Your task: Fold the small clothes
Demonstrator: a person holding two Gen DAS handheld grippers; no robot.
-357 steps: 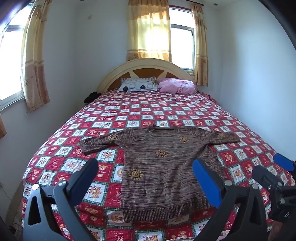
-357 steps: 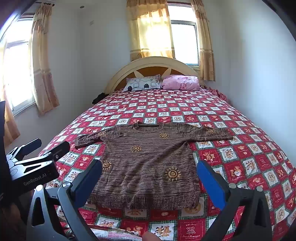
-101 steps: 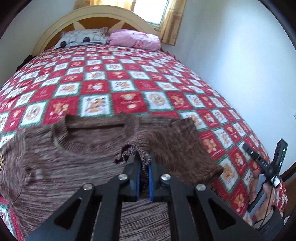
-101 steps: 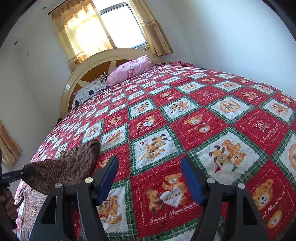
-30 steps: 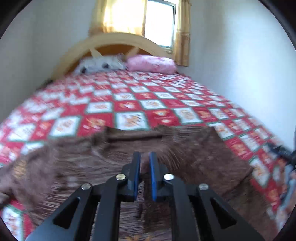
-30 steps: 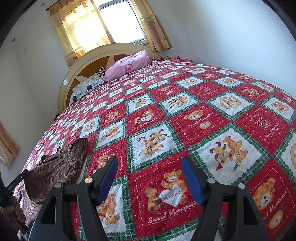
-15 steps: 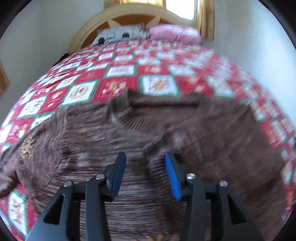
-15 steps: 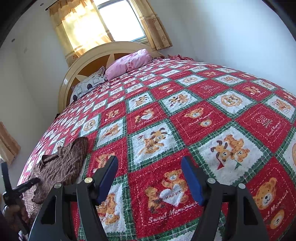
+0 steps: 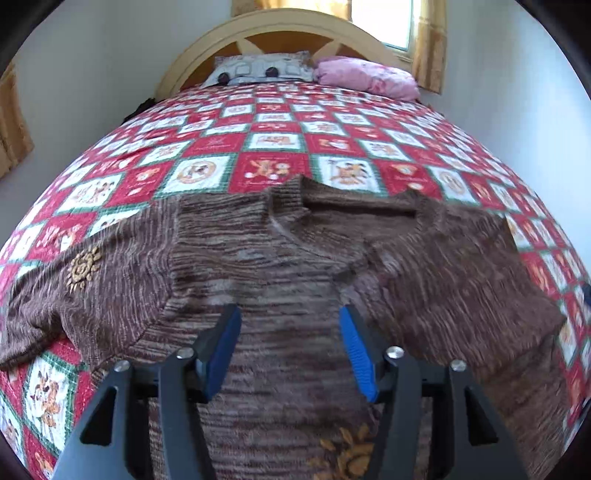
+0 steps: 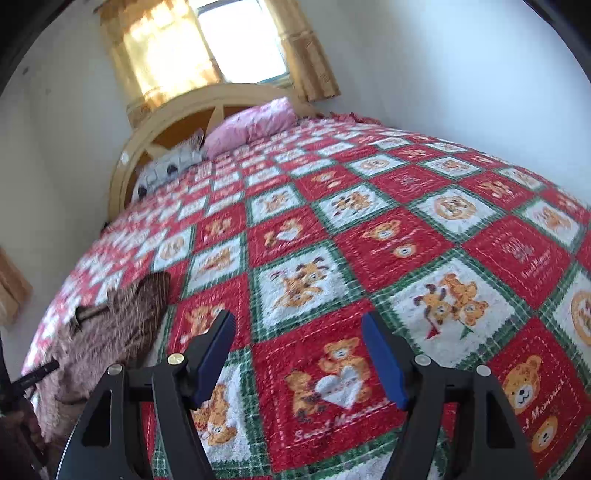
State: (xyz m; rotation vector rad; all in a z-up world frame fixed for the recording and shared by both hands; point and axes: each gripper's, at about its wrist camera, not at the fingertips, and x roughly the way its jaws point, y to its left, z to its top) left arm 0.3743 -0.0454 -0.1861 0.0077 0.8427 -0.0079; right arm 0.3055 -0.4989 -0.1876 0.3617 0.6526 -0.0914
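Note:
A brown knitted sweater with orange sun motifs lies on the red patterned bedspread. Its right sleeve is folded in over the chest; its left sleeve is spread out flat. My left gripper hovers over the sweater's chest with its jaws opening; nothing is pinched between the blue pads. In the right wrist view the sweater shows only at the far left. My right gripper stands open above bare bedspread, well right of the sweater.
A grey patterned pillow and a pink pillow lie against the rounded wooden headboard. White walls flank the bed, with curtained windows behind it. The other gripper's tip shows at the right wrist view's left edge.
The left gripper went from nearly shut to open and dipped closer over the sweater's chest; the folded sleeve now lies free on the sweater. The right gripper has barely shifted.

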